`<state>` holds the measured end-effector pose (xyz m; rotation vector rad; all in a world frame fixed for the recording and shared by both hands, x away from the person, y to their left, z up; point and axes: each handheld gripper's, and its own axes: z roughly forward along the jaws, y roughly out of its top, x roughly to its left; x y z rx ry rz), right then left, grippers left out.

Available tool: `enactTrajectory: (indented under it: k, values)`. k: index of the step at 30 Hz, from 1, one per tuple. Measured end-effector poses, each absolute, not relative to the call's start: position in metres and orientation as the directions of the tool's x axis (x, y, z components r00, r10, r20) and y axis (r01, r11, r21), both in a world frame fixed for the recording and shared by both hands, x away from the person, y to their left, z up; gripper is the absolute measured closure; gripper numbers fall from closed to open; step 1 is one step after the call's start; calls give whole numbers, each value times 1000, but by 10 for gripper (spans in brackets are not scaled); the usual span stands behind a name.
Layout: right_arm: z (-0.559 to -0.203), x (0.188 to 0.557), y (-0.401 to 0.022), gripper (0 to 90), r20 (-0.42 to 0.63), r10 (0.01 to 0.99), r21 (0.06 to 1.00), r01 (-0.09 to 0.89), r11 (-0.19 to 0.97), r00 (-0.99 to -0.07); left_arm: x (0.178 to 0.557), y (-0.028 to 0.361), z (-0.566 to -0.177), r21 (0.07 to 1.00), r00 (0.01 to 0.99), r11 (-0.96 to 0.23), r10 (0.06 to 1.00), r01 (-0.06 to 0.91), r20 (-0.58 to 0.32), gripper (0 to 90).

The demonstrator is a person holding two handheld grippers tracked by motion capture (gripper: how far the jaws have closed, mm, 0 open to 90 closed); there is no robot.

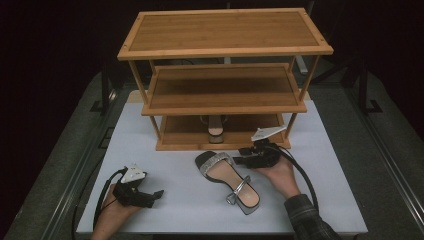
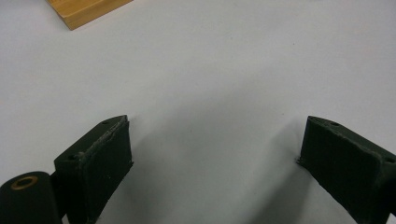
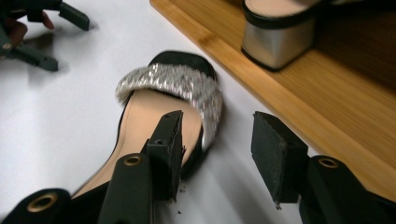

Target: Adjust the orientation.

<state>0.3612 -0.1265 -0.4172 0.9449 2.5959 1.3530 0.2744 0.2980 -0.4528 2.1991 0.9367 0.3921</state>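
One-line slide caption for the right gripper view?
Open right hand-held gripper straddles the edge of a silver-strapped sandal beside the wooden shoe rack.

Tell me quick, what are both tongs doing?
Left tongs: open, holding nothing.
Right tongs: open, one jaw over the sandal, gripping nothing.

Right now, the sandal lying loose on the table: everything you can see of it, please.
The sandal is an open-toe shoe with a black sole edge, a tan insole, a wide glittery silver toe band and a thin silver ankle strap near the heel. It lies flat on the white table, sole down, toe toward the wooden rack, heel toward the person. The right gripper sits at its toe end, jaws open: one jaw over the insole behind the band, the other outside the shoe. No grip is visible.
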Motion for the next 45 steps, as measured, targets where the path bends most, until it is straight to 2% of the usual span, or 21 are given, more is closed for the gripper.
enactTrajectory:
  k: [5, 13, 21, 28, 33, 40, 45]
  values:
    - [-412, 338, -150, 571, 210, 558, 767, 489, 415, -803, 274, 298, -453, 707, 692, -490, 722, 509, 2, 81]
    - [-409, 295, -178, 564, 231, 565, 764, 507, 399, -792, 274, 298, -453, 707, 692, -491, 721, 509, 2, 81]
    - [-411, 259, -186, 548, 249, 550, 762, 512, 397, -797, 274, 298, -453, 705, 693, -493, 721, 510, 2, 81]
    - [-420, 236, -176, 396, 280, 555, 743, 543, 392, -784, 275, 298, -453, 705, 694, -494, 720, 510, 2, 81]
    - [-428, 235, -160, 298, 288, 561, 724, 560, 403, -776, 275, 298, -453, 704, 694, -494, 720, 510, 2, 81]
    - [-433, 236, -138, 276, 233, 582, 710, 545, 446, -779, 275, 298, -453, 704, 694, -493, 720, 510, 2, 81]
    - [-432, 236, -141, 286, 185, 609, 707, 535, 463, -772, 275, 298, -453, 705, 694, -493, 720, 510, 2, 81]
